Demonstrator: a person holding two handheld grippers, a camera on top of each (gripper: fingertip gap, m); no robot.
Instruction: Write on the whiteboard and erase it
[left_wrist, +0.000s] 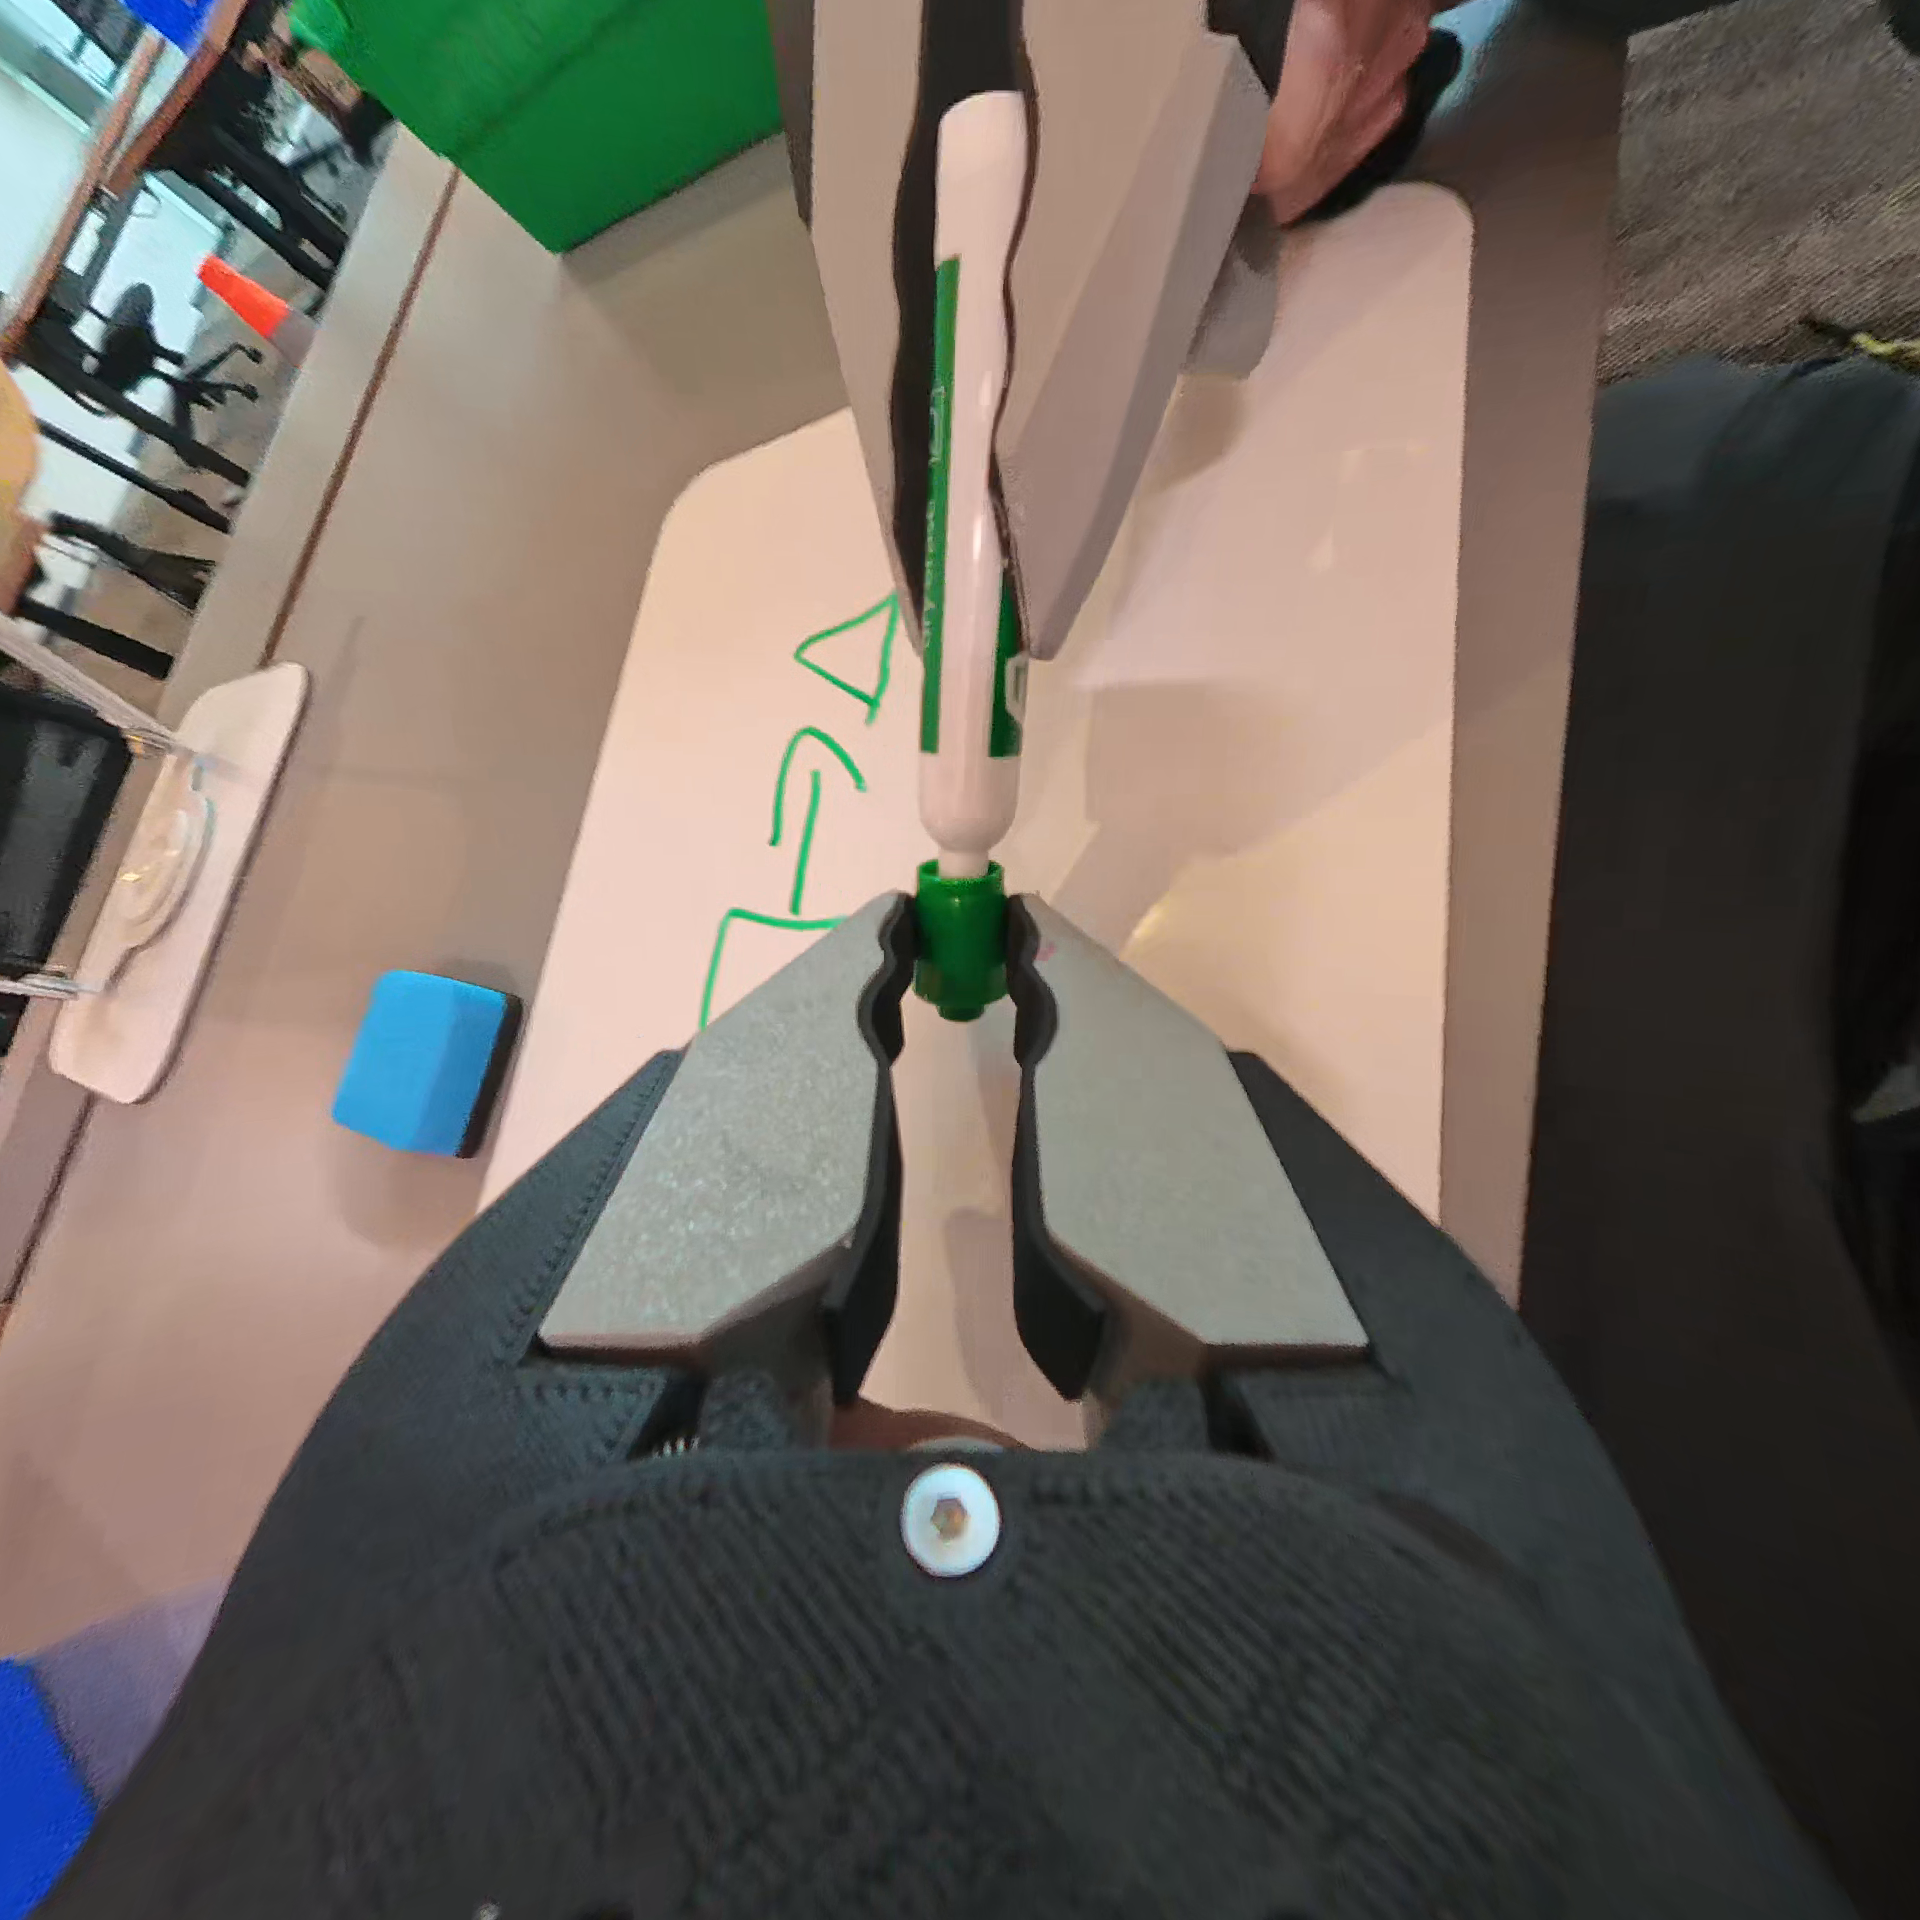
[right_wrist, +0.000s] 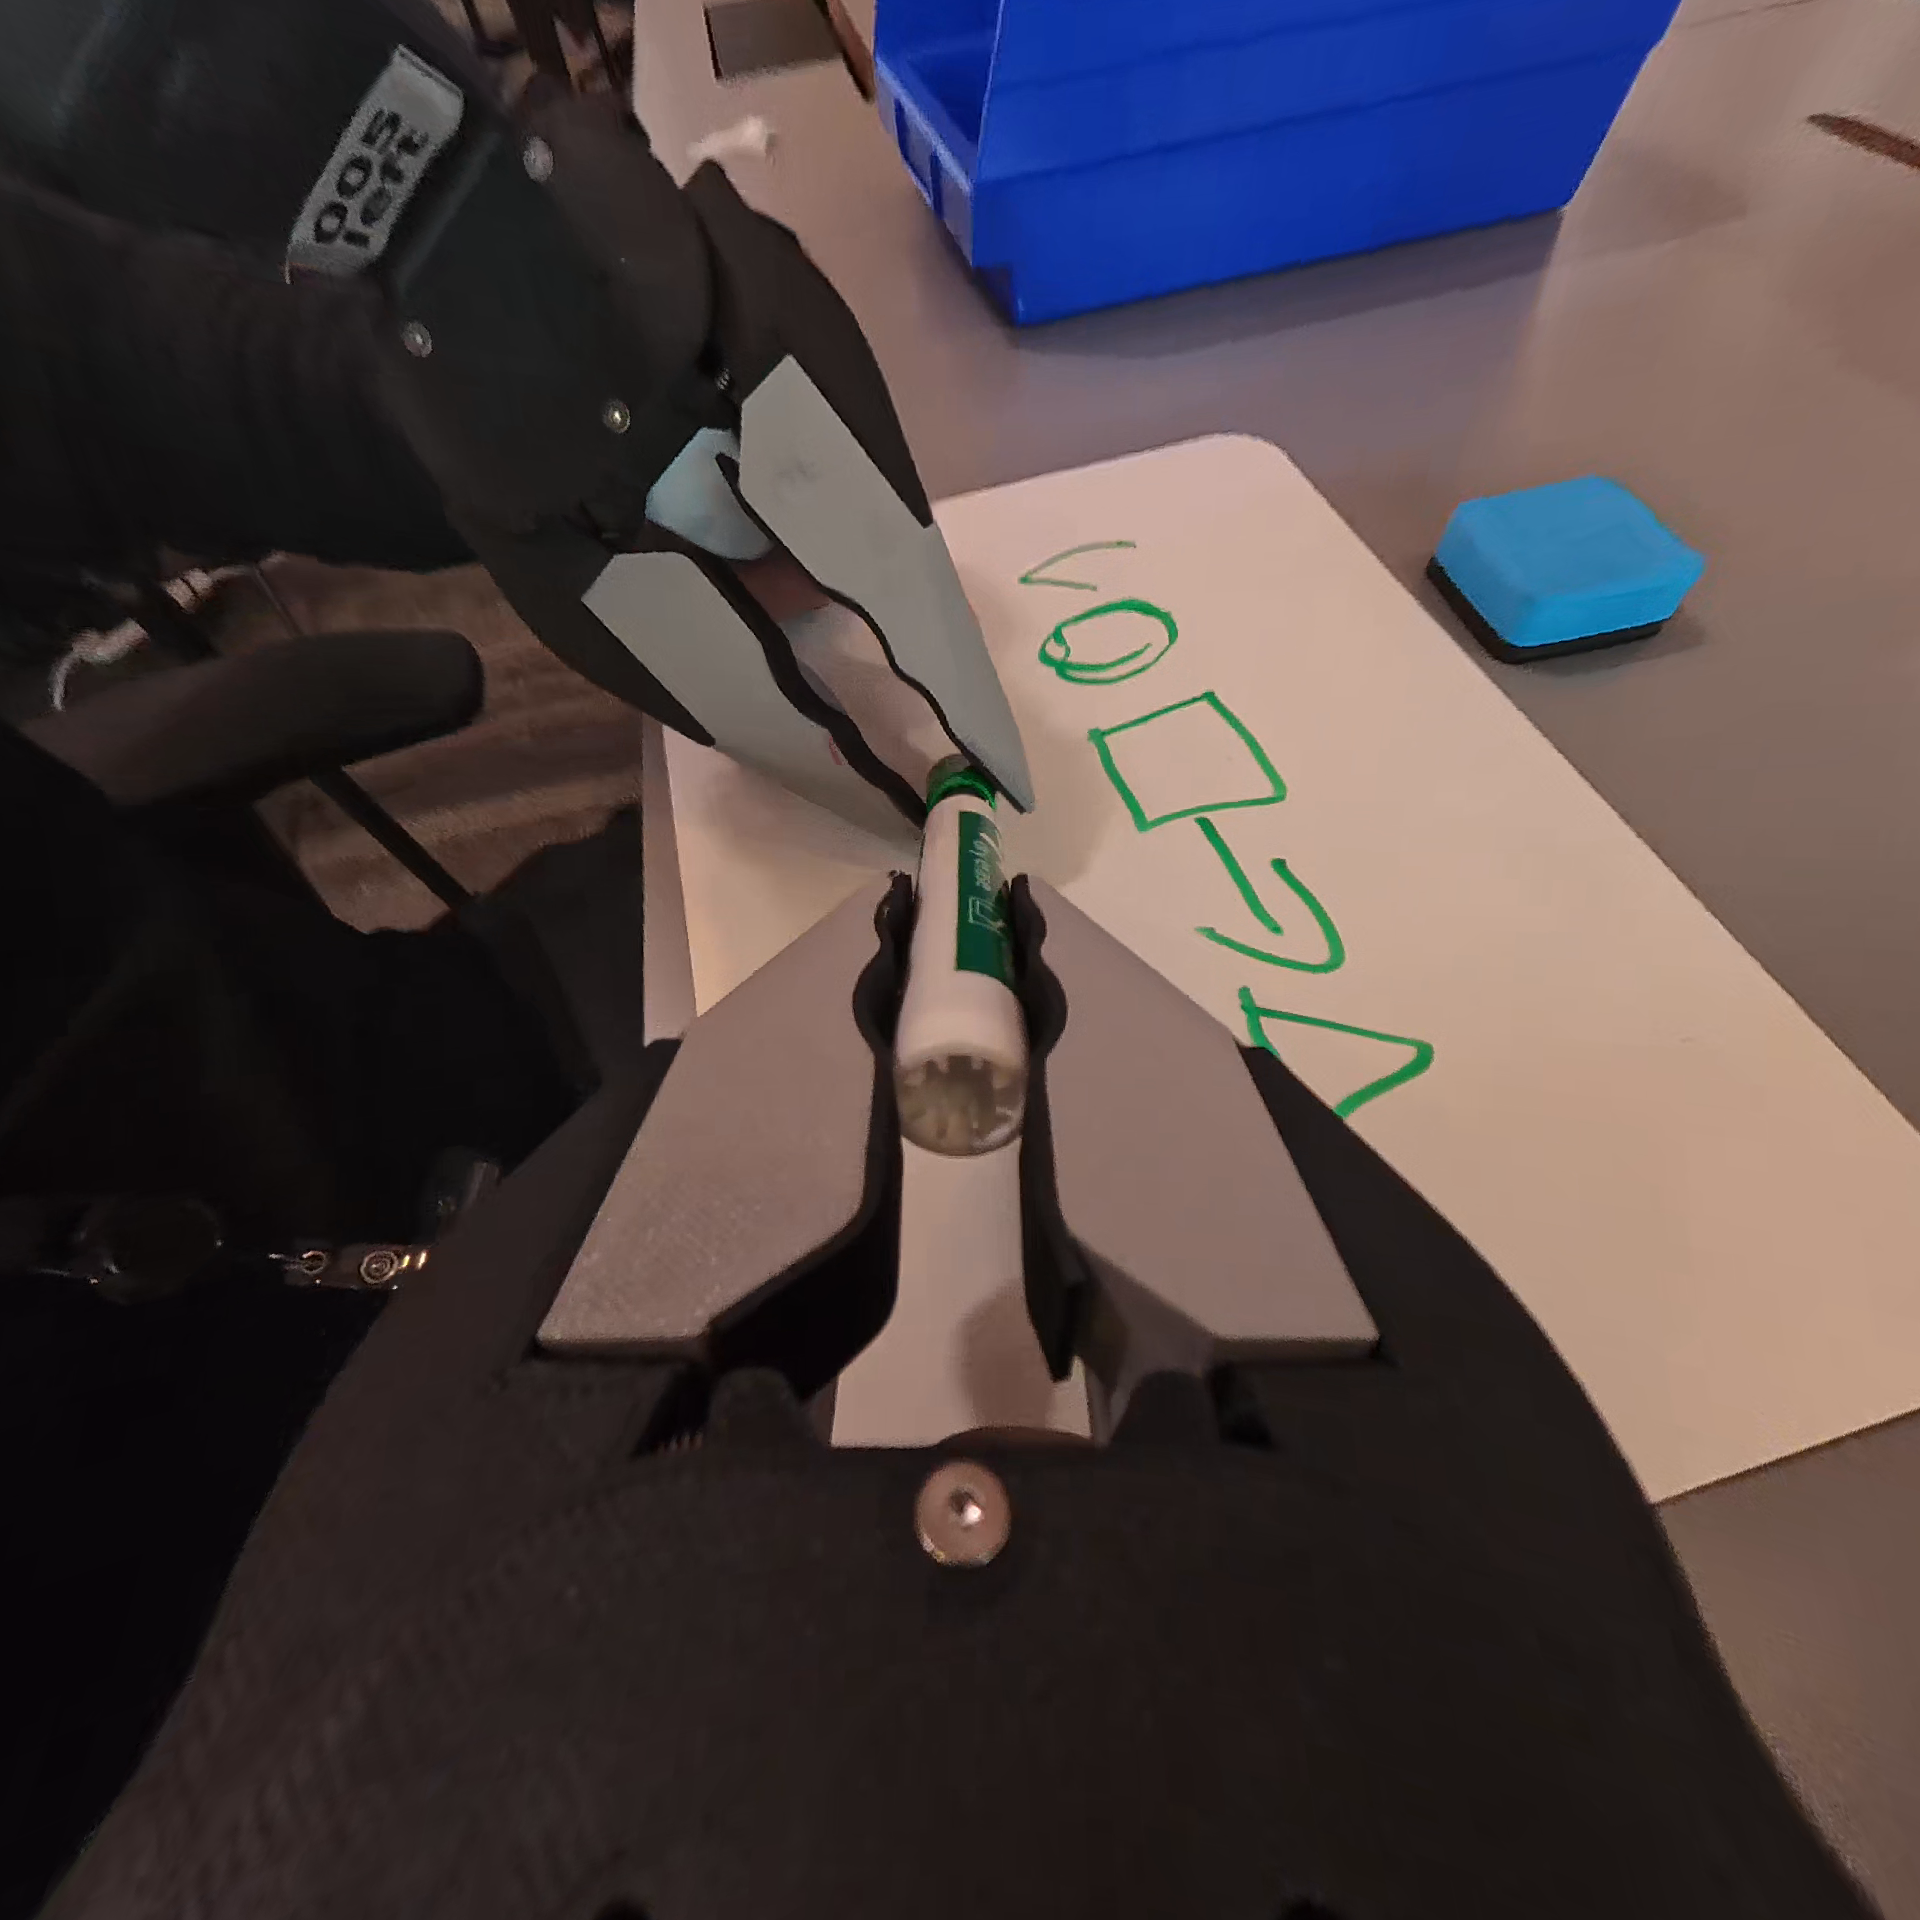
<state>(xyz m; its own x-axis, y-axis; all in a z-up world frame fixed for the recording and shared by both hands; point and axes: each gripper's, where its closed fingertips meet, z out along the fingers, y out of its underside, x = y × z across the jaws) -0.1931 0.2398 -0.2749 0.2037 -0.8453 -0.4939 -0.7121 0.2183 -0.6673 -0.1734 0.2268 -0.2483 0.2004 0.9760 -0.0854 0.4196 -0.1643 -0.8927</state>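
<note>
My left gripper (left_wrist: 956, 935) is shut on a small green marker cap (left_wrist: 956, 940); both pads press its sides. My right gripper (right_wrist: 961, 914) is shut on the white and green marker (right_wrist: 961, 966), gripping its barrel. The marker's nose sits in the mouth of the cap (right_wrist: 958, 781), just above the whiteboard (right_wrist: 1455, 1143). In the left wrist view the marker (left_wrist: 971, 582) comes down from the right gripper (left_wrist: 977, 634) into the cap. Green shapes (right_wrist: 1190, 764) are drawn on the board. A blue eraser (right_wrist: 1569, 566) lies on the table beside the board and also shows in the left wrist view (left_wrist: 421, 1060).
A blue bin (right_wrist: 1247, 156) stands on the table beyond the board. A green bin (left_wrist: 582, 104) stands at the far end in the left wrist view. A flat pale stand (left_wrist: 177, 873) lies near the eraser. A person's hand (left_wrist: 1340, 114) holds the right gripper. A black chair arm (right_wrist: 260, 707) is off the table's edge. The grippers' ends are close to 4 centimeters from one another. The blue eraser (right_wrist: 1569, 566) is about 20 centimeters from both grippers' fingertips. It is also in sight in the left wrist view (left_wrist: 426, 1031).
</note>
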